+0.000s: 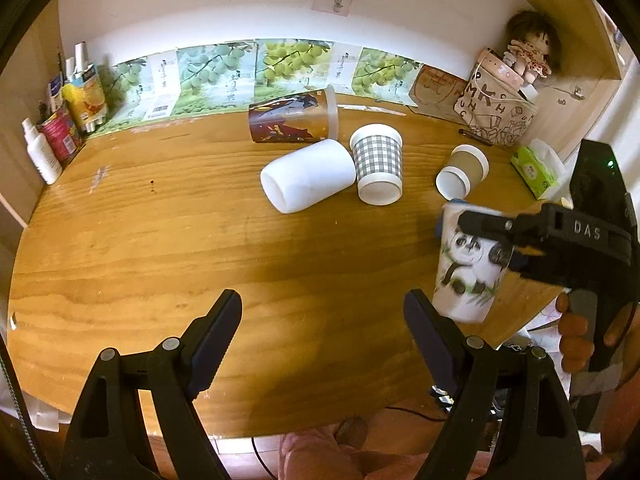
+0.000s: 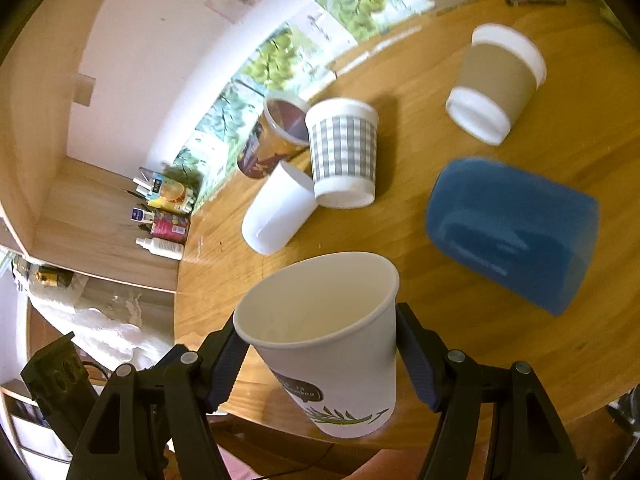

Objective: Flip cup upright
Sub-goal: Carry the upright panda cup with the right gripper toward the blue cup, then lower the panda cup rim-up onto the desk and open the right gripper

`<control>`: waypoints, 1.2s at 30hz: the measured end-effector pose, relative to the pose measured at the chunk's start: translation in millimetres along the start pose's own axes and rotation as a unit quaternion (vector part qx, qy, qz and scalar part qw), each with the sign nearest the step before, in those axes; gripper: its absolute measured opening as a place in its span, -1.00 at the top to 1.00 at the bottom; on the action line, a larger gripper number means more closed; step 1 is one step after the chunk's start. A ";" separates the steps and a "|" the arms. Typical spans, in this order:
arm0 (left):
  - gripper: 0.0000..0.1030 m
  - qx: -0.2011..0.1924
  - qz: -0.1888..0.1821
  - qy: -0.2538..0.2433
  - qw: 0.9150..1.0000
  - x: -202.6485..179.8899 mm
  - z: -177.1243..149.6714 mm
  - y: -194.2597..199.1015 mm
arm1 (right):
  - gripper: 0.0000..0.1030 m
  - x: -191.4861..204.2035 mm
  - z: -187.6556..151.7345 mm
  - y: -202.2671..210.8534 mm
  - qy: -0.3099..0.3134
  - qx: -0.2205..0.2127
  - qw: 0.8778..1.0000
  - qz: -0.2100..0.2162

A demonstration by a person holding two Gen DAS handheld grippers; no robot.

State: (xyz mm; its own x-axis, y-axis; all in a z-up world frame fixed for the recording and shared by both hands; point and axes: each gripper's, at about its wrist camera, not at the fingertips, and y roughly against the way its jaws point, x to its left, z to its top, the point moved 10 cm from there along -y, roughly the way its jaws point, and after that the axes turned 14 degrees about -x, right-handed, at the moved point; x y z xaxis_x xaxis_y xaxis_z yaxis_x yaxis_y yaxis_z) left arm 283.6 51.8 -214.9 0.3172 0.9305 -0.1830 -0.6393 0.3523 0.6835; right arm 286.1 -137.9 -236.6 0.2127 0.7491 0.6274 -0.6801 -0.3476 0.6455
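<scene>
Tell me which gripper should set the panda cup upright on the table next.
Right. The right gripper is already shut on the panda cup, mouth up, above the table. The left gripper is open and holds nothing.

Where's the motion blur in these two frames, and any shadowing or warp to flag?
Right wrist view: blue object smeared, brown-sleeve cup soft; the panda cup in the right gripper is sharp. Left wrist view: panda cup slightly blurred, dark shadow on the table near the open left gripper. Both: fisheye bends edges, corners vignetted.

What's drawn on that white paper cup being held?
A black-and-white panda with green bamboo on the white paper cup, clearest in the left wrist view.
</scene>
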 end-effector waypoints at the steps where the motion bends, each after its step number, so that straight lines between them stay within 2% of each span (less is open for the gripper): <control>1: -0.66 -0.001 0.000 0.001 1.000 -0.7 -2.6 3.6 | -0.38 0.8 2.7 3.9 0.009 -0.011 1.000 0.000; 9: -0.66 -0.005 0.004 -0.003 1.000 -7.7 -15.6 19.7 | -0.38 9.4 12.8 32.7 0.068 -0.085 0.994 0.017; 16: -0.66 -0.015 0.010 -0.004 1.000 -11.7 -21.1 32.2 | -0.38 18.1 5.5 43.0 0.136 -0.146 0.980 0.030; 20: -0.66 -0.017 0.018 -0.005 1.000 -10.8 -24.2 36.8 | -0.38 23.6 -4.1 39.5 0.175 -0.164 0.970 0.031; 24: -0.66 -0.015 0.028 -0.003 1.000 -7.4 -27.6 39.5 | -0.38 24.3 -12.4 37.7 0.185 -0.194 0.963 0.035; 32: -0.66 -0.005 0.048 -0.010 0.999 3.1 -31.1 40.6 | -0.38 18.8 -24.1 25.4 0.205 -0.220 0.954 0.026; 36: -0.66 0.001 0.054 -0.013 0.998 7.0 -31.0 39.1 | -0.38 18.9 -24.0 19.1 0.203 -0.224 0.953 0.028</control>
State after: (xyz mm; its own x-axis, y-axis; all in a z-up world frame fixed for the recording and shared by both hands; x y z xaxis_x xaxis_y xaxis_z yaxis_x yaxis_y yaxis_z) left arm 239.1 75.2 -211.4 0.2650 0.9601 -0.0898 -0.6696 0.2503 0.6993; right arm 260.2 -116.8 -222.9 -0.0595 0.9241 0.3774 -0.9330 -0.1860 0.3082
